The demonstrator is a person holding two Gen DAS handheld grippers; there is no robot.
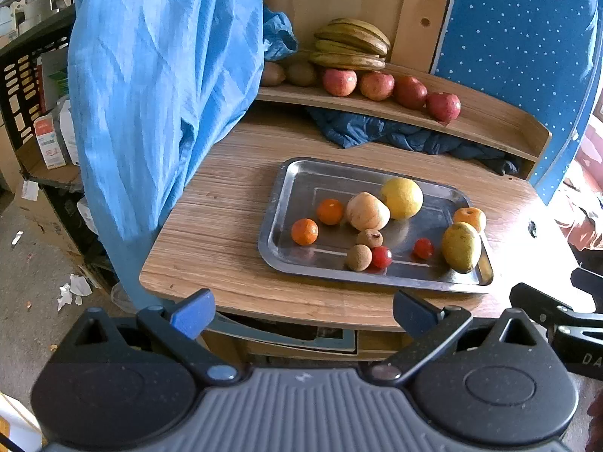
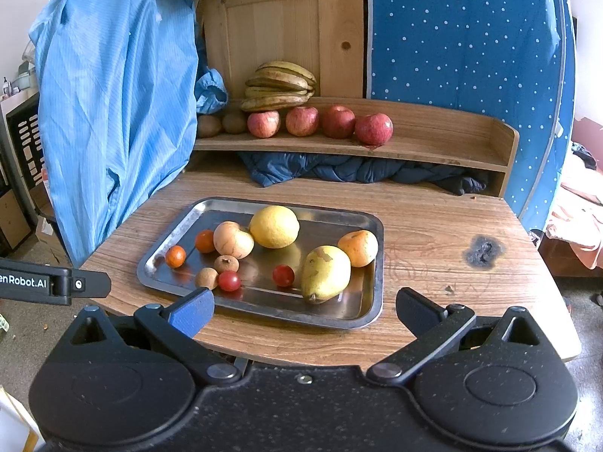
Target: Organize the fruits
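A steel tray (image 2: 371, 226) (image 1: 286, 177) lies on the wooden table and holds a yellow citrus (image 2: 274, 226) (image 1: 401, 198), a pear (image 2: 325, 273) (image 1: 461, 246), a pale apple (image 2: 232, 240) (image 1: 367, 211), small oranges (image 2: 175, 256), brown longans (image 2: 206, 278) and red cherry tomatoes (image 2: 283, 275). On the raised shelf (image 2: 433, 143) sit bananas (image 2: 279, 84) (image 1: 352, 43), several red apples (image 2: 338, 121) (image 1: 410, 92) and kiwis (image 2: 209, 125). My right gripper (image 2: 305, 310) hovers open at the tray's near edge. My left gripper (image 1: 303, 310) is open, short of the table's front edge.
A light blue garment (image 2: 117, 101) (image 1: 162, 86) hangs at the table's left side. Dark blue cloth (image 2: 358, 171) is bunched under the shelf. A blue dotted panel (image 2: 467, 37) stands at the right. A burn mark (image 2: 484, 250) scars the tabletop. Boxes and litter (image 1: 71, 290) lie on the floor left.
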